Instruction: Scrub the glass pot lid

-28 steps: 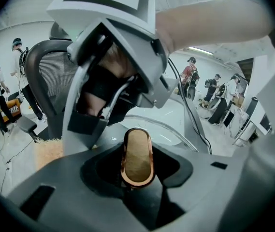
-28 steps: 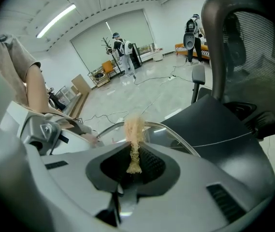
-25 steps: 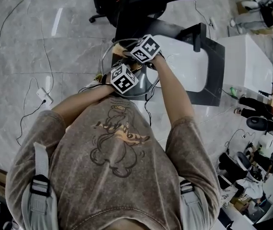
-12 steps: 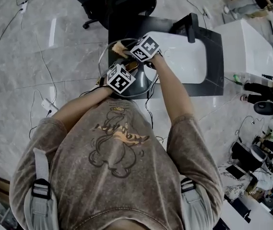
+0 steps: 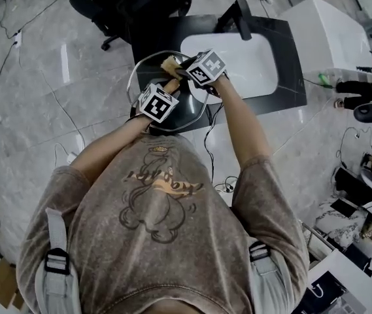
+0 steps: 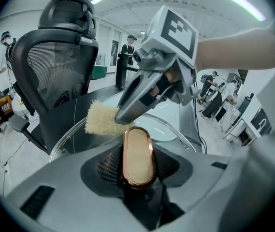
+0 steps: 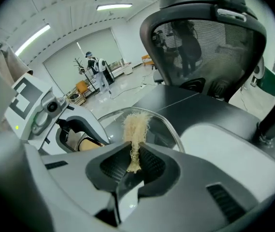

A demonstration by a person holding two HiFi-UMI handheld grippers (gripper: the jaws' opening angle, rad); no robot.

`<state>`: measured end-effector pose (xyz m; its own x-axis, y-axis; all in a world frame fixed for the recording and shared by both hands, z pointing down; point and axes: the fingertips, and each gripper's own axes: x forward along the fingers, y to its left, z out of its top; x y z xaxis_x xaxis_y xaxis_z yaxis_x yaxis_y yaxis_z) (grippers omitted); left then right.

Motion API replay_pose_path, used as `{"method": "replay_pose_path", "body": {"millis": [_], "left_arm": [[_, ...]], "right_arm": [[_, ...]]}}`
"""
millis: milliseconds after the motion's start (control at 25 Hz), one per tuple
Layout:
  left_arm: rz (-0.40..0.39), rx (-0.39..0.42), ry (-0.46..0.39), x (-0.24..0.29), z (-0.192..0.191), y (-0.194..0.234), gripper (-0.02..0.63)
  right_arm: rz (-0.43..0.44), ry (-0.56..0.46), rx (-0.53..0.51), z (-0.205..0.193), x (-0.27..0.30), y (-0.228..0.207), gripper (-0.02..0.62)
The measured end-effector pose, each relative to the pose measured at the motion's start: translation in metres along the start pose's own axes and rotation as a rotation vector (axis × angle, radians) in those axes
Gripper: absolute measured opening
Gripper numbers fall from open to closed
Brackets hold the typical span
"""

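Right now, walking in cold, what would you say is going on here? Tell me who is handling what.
A person is scrubbing a glass lid with two hand-held grippers. The left gripper has its jaws clamped on the lid's copper-rimmed knob, holding it by the white sink. The right gripper pinches a beige fibrous scrub pad, placed at the lid's far edge.

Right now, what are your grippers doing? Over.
Left gripper shut on lid handle. Right gripper shut on scrub pad, over the glass lid. Nothing blocking.
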<state>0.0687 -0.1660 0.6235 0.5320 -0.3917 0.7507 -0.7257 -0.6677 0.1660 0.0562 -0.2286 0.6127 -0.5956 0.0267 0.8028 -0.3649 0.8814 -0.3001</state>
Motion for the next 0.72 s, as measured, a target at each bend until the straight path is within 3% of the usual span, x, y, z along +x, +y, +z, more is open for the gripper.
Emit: {"method": "replay_pose_path", "body": {"millis": [720], "left_arm": [[-0.003,0.037,0.078,0.0,0.001,0.003,0.184]], "right_arm": [[-0.159,-0.124,0.233,-0.073,-0.041,0.024,0.057]]}}
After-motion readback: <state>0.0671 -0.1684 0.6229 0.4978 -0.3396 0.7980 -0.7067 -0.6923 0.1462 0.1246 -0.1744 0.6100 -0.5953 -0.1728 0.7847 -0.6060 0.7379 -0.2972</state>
